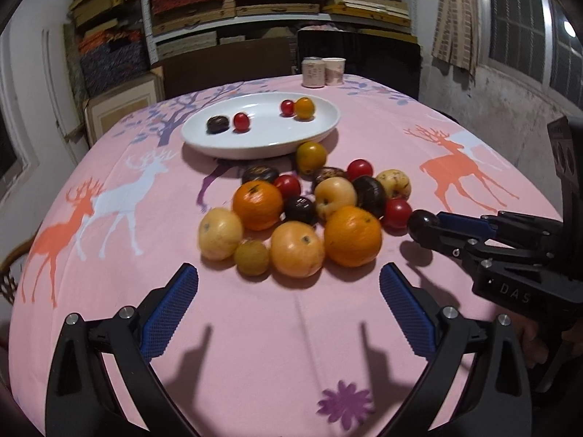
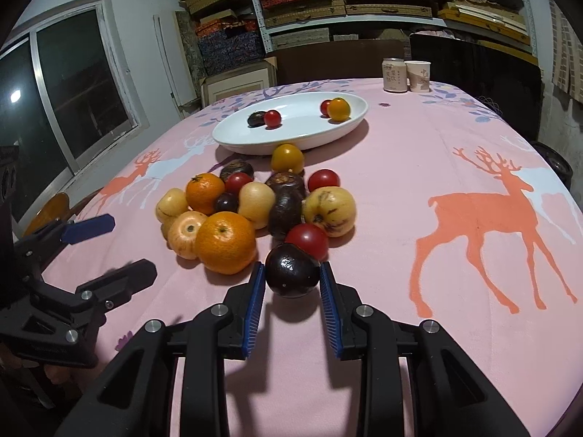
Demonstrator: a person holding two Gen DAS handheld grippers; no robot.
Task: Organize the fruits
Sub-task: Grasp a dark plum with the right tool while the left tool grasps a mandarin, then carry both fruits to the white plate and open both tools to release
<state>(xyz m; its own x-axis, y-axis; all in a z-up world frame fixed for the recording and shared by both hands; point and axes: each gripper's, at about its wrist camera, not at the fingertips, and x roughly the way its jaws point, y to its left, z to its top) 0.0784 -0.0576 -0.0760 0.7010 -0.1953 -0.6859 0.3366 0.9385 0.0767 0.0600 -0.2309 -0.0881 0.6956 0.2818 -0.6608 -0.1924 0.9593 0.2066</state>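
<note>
My bench (image 2: 419, 167) wears a pink cloth printed with orange and white deer. Toward its far side lies the white oval plate (image 2: 302, 134), holding four small fruits: a dark one touching a red one at its left, a red one touching a yellow-orange one at its right. Behind the plate, near the far edge, a can (image 2: 394, 75) and a paper cup (image 2: 418, 76) stand upright side by side.

Just in front of the plate sits the fruit pile (image 1: 306, 211), packed close: two oranges, several pale yellow fruits, dark purple ones, red tomatoes and one yellow-orange fruit nearest the plate rim.

My left gripper (image 1: 288, 306) hangs just short of the pile with its jaws spread wide and nothing between the blue pads; a pale orange fruit (image 1: 297, 249) lies straight ahead of the gap, apart from both pads.

My right gripper (image 2: 291, 284) is at the pile's near right edge, jaws clenched on a dark purple fruit (image 2: 291, 269), one blue pad pressing each flank. That fruit touches a red tomato (image 2: 308, 240) just behind it, and the big orange (image 2: 226, 242) sits just to its left.
</note>
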